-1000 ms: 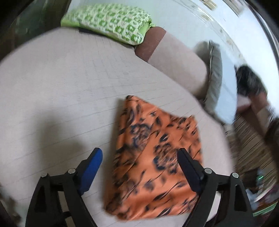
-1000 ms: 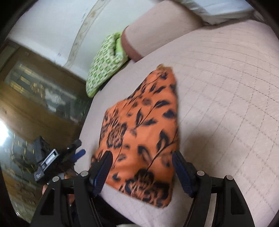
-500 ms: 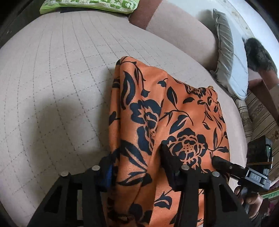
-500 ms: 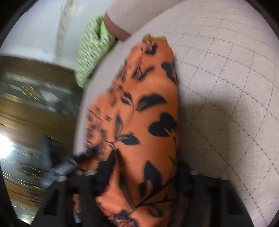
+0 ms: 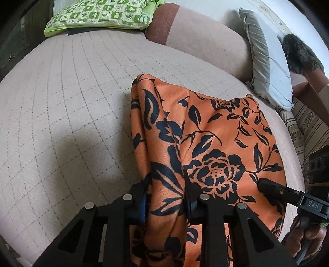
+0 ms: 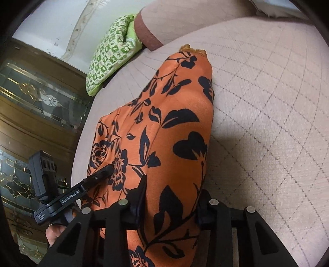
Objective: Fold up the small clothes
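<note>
Garment (image 5: 216,131), orange with black floral print, lies at the near edge of the quilted sofa seat (image 5: 72,98), running away from us. Our left gripper (image 5: 165,197) and right gripper (image 6: 170,203) each clench its near hem.

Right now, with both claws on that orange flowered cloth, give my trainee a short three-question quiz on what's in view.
1. True or false: the left claw is shut on the orange cloth.
2. Which lies on the quilted cushion nearest the claws? A) the green patterned pillow B) the orange cloth C) the grey pillow
3. Fill in: the right claw grips the cloth's near ____.

Key: 1 true; 2 B; 3 edge.
</note>
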Action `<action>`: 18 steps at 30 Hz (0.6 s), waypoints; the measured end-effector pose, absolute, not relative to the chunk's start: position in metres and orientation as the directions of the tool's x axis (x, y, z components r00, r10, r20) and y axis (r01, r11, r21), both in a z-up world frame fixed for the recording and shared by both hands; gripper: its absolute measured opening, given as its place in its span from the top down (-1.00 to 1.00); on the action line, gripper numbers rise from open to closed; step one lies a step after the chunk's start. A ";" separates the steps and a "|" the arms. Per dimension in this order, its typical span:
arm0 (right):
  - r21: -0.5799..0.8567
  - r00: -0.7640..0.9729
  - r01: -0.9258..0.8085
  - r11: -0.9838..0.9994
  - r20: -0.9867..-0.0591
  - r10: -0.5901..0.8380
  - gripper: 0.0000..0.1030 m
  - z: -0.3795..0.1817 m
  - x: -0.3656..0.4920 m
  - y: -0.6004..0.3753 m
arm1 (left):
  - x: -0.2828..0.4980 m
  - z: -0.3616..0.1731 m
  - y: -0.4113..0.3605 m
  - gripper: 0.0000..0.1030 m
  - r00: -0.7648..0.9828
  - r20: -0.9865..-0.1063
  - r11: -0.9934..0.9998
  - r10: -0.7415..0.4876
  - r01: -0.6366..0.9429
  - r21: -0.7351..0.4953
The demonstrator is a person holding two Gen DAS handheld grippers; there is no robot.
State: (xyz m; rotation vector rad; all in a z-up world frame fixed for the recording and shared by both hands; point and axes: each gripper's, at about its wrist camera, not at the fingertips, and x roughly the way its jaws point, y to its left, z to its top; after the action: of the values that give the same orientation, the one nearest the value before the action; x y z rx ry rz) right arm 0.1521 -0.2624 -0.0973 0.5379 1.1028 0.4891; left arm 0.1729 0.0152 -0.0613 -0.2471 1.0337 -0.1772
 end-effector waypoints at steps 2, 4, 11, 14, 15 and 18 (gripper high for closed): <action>0.621 0.382 -0.125 0.774 -0.689 0.615 0.27 -0.089 0.147 -0.264 | 0.162 -0.051 0.022 0.51 0.515 -0.814 0.956 -0.269 0.041 -0.289; 0.613 0.396 -0.152 0.775 -0.681 0.616 0.28 -0.079 0.142 -0.267 | 0.157 -0.042 0.021 0.53 0.534 -0.798 0.953 -0.279 0.054 -0.297; 0.568 0.479 -0.249 0.784 -0.632 0.610 0.29 -0.019 0.133 -0.295 | 0.134 0.010 0.002 0.54 0.636 -0.705 0.941 -0.314 0.111 -0.319; 0.556 0.512 -0.266 0.787 -0.610 0.604 0.29 -0.003 0.133 -0.307 | 0.134 0.027 -0.006 0.54 0.660 -0.677 0.937 -0.327 0.134 -0.321; 0.556 0.521 -0.266 0.788 -0.605 0.603 0.29 -0.001 0.133 -0.312 | 0.136 0.029 -0.008 0.54 0.660 -0.675 0.937 -0.328 0.138 -0.320; 0.565 0.533 -0.254 0.785 -0.596 0.601 0.29 -0.002 0.135 -0.327 | 0.140 0.032 -0.018 0.54 0.658 -0.679 0.941 -0.325 0.153 -0.302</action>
State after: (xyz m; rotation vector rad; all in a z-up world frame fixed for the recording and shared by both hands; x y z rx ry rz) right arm 0.1348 -0.3271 -0.0025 0.4430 0.8693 0.5294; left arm 0.1404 -0.0179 0.0315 -0.2266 0.8093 -0.2735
